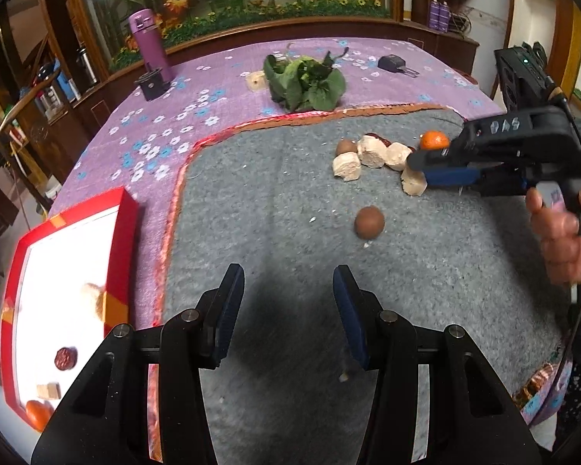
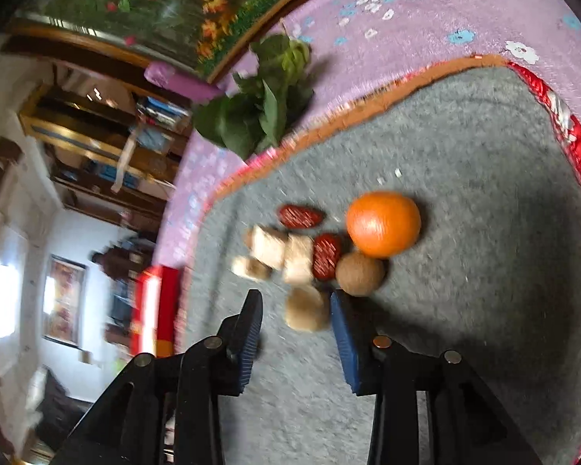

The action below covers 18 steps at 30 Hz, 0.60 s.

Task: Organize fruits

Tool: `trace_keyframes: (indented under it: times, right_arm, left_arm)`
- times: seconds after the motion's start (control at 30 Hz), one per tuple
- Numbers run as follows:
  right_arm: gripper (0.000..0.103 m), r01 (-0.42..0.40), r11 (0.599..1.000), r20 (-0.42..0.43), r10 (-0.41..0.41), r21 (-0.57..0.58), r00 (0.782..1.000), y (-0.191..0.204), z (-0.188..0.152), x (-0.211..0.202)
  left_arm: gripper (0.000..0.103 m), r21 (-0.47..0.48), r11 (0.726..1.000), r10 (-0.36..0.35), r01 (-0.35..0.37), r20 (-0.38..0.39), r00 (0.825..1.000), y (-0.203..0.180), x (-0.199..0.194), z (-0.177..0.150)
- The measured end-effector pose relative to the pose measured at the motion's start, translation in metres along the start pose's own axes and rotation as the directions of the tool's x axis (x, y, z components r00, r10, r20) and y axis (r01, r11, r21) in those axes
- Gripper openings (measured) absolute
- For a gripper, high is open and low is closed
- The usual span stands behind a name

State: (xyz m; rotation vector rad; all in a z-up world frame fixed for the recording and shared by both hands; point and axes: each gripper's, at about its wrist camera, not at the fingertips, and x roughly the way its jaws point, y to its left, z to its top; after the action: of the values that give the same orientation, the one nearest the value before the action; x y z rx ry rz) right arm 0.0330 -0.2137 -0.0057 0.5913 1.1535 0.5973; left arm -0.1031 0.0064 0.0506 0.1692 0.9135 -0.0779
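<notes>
Far left, over the table's left edge: red tray, holding a pale lump, a red date, a tan cube and a small orange at its near corner. Beside it, purple flowered cloth, with a purple bottle and a black block near the far left corner. Next, grey mat laid over the cloth. Above the mat's near edge, left gripper, jaws apart and gripping nothing. Past the mat's far edge, on the cloth: leafy greens and, further right, a small black gadget. Mid-mat, alone: brown round fruit. Towards the mat's far right corner, a tight cluster: pale chunks, two dates seen from the right wrist, a second brown fruit and a second orange on the far right side. At the cluster's near side, right gripper, held by a hand, jaws apart around a round pale chunk; touching the right pad, clear gap at the left pad, so not clamped.
</notes>
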Motion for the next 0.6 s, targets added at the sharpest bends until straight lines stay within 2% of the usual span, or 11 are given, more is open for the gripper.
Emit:
trace_keyframes:
  times: [0.17, 0.27, 0.37, 0.43, 0.6]
  right_arm:
    - [0.037, 0.105, 0.987, 0.035, -0.101, -0.125, 0.994, 0.021, -0.007, 0.006]
    - [0.024, 0.221, 0.947, 0.082, -0.207, -0.232, 0.975, 0.034, -0.015, 0.010]
    - [0.024, 0.299, 0.904, 0.121, -0.274, -0.306, 0.954, 0.040, -0.024, 0.012]
    - [0.024, 0.309, 0.895, 0.126, -0.283, -0.321, 0.951, 0.042, -0.025, 0.013]
    - [0.024, 0.244, 0.928, 0.091, -0.228, -0.281, 0.969, 0.031, -0.020, 0.005]
  left_arm:
    - [0.048, 0.014, 1.000, 0.000, 0.000, 0.003, 1.000, -0.005, 0.016, 0.026]
    - [0.048, -0.013, 1.000, -0.028, 0.028, 0.000, 1.000, -0.005, 0.026, 0.046]
    - [0.047, -0.023, 0.997, -0.067, 0.067, 0.006, 0.998, -0.010, 0.032, 0.061]
    - [0.047, -0.009, 0.997, -0.079, 0.079, 0.015, 0.997, -0.018, 0.037, 0.069]
    - [0.047, 0.003, 0.996, -0.084, 0.084, -0.031, 0.996, -0.031, 0.064, 0.079]
